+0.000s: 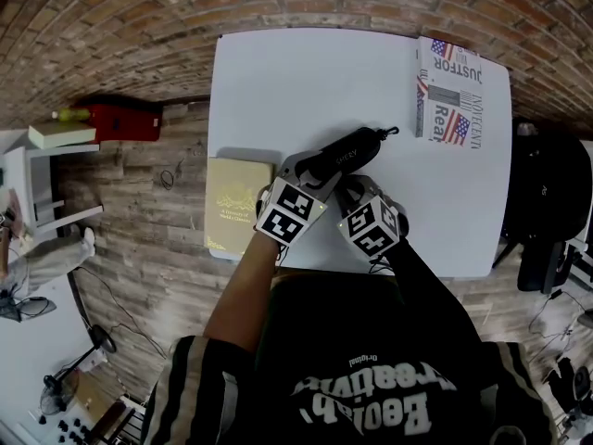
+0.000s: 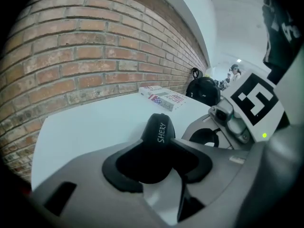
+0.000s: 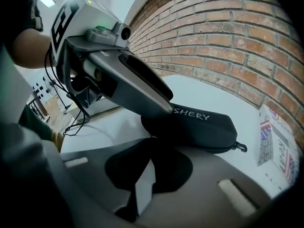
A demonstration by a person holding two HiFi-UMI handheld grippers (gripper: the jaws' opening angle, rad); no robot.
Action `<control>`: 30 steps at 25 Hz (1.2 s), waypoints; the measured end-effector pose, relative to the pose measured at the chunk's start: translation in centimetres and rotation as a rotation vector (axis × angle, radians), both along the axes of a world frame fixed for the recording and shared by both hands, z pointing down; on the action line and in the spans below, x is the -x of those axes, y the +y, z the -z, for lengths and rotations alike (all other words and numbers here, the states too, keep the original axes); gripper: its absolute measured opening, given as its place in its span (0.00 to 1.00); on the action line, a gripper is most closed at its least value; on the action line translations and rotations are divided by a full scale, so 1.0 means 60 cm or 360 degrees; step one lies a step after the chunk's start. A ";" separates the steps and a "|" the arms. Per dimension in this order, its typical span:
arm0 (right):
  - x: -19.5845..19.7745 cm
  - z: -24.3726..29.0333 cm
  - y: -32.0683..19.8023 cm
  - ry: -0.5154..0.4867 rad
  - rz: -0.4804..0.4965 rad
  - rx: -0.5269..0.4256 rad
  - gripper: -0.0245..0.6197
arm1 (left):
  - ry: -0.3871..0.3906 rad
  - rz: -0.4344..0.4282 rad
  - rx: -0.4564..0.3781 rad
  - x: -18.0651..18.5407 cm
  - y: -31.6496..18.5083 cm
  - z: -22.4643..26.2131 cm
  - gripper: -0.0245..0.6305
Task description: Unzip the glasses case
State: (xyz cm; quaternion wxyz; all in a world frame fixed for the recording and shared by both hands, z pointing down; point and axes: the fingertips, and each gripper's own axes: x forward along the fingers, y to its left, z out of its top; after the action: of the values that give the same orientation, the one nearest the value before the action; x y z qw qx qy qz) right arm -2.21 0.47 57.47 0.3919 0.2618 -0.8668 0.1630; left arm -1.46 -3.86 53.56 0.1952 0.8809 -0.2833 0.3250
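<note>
A black glasses case (image 1: 347, 153) with white lettering lies slantwise on the white table (image 1: 278, 82). A small loop (image 1: 390, 133) hangs from its far end. My left gripper (image 1: 320, 167) has its jaws on either side of the case's near end (image 2: 159, 137), and both black pads press on it. In the right gripper view one left finger (image 3: 137, 87) lies along the case (image 3: 204, 125). My right gripper (image 1: 350, 188) is shut, its tips (image 3: 152, 144) meeting at the case's near edge. Whether a zipper pull is pinched there is hidden.
A pale yellow book (image 1: 236, 207) lies at the table's left edge. A flag-printed box (image 1: 447, 91) lies at the far right corner. A black bag (image 1: 547, 202) stands beside the table at the right. A brick wall (image 2: 95, 56) runs behind the table.
</note>
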 end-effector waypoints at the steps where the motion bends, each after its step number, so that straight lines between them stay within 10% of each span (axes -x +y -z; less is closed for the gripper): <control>1: 0.000 0.000 0.000 0.0000 -0.0004 0.0001 0.06 | 0.0003 0.0001 0.0010 0.001 -0.001 0.002 0.31; 30: -0.028 0.003 -0.013 0.0062 -0.0154 -0.0093 0.06 | -0.0010 -0.0006 -0.0001 0.000 0.002 -0.005 0.31</control>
State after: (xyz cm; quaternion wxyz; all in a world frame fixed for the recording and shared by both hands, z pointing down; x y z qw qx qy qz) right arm -0.52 -0.29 57.29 0.3924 0.3179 -0.8498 0.1511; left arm -1.45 -3.71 53.84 0.1934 0.8805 -0.2823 0.3280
